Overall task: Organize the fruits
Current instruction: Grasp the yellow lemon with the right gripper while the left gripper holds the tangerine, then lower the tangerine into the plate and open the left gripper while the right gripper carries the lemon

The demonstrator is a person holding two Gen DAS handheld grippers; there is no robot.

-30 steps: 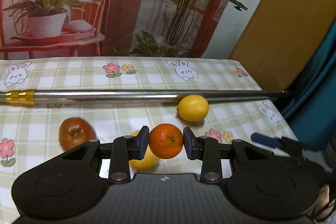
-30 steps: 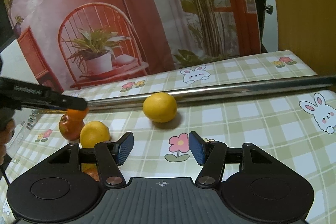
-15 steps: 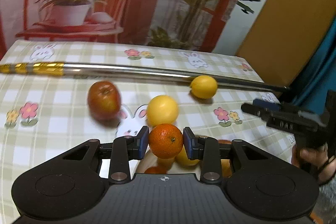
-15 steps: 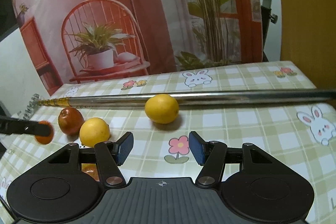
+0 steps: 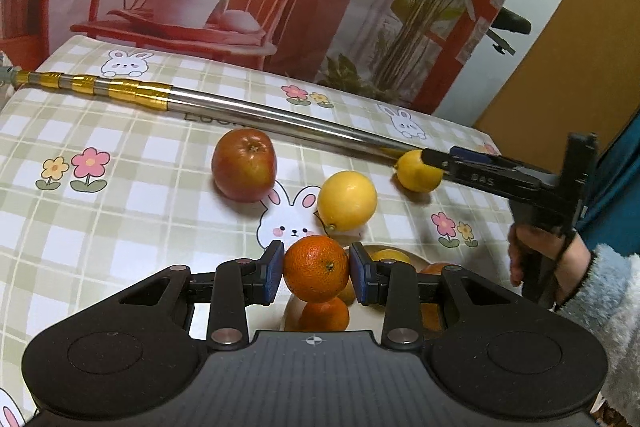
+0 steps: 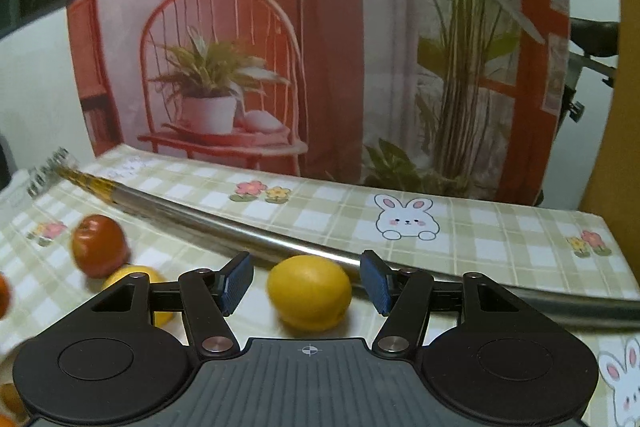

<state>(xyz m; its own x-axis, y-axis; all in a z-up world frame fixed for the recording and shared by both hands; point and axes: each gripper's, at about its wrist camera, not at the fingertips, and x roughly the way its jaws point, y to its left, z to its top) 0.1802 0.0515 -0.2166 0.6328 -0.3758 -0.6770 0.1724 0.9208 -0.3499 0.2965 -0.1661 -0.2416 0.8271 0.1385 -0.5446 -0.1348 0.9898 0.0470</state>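
Our left tongs (image 5: 316, 269) pinch an orange (image 5: 316, 267) directly above the bowl (image 5: 394, 254) at six o'clock. Our right tongs (image 6: 307, 285), spread wide, bracket the lemon (image 6: 309, 291) dead ahead at twelve o'clock, nearer than the left.

Partly hidden "LUCK"-like letters on tablecloth (image 5: 120, 195) beneath pole (image 5: 280, 119); "DAS" embossed on right gripper (image 5: 484, 177).

Counter (image 5: 120, 211) covered with a green-checked cloth printed with rabbits and flowers. A telescopic metal pole (image 5: 248, 113) (gold-banded at its left end) lies diagonally across it. Behind stands a printed backdrop (image 6: 304, 39) showing a red chair, a potted plant and tall foliage.
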